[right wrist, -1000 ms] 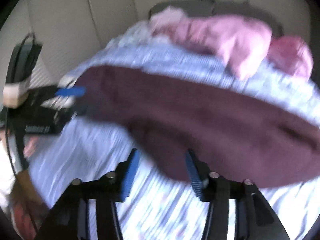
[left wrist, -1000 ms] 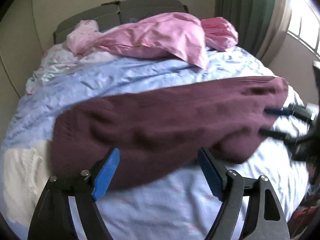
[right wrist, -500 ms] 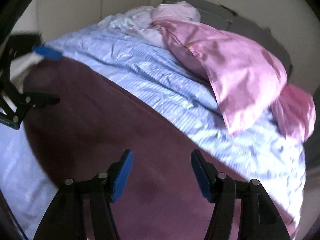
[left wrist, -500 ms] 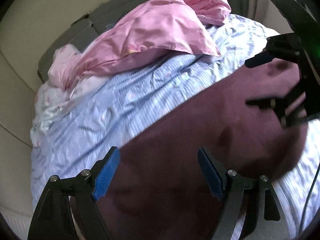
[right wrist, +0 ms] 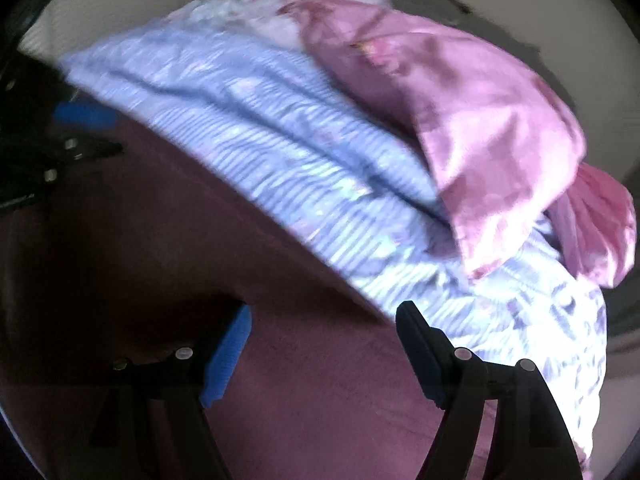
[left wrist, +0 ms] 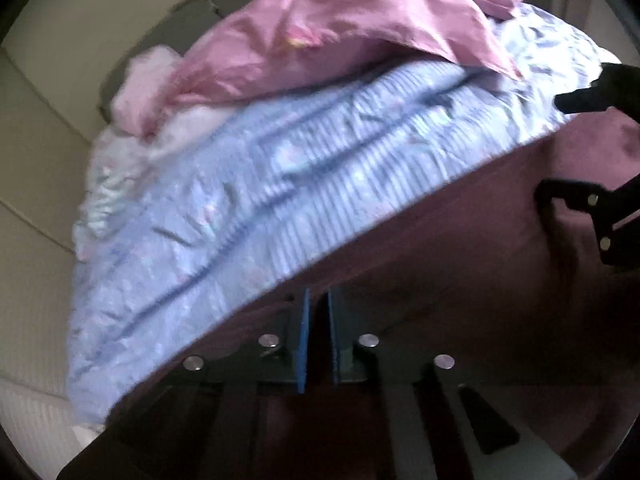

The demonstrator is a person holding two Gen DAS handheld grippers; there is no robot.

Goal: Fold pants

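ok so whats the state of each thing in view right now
left hand-held gripper: shut, with maroon cloth in the gap
right hand-held gripper: jaws opening, above the pants, not gripping
maroon pants: spread across the bed
blue striped bedsheet: wrinkled
pink pillow: lying crumpled at the head of the bed

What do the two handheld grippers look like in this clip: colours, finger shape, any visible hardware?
Both match. The left gripper has a black frame, flat bright blue pads on its fingers and round silver bolt heads along the linkage. The right gripper has the same black angular arms, blue pads and silver bolts. No cable, marking, sleeve or hand shows in either view.
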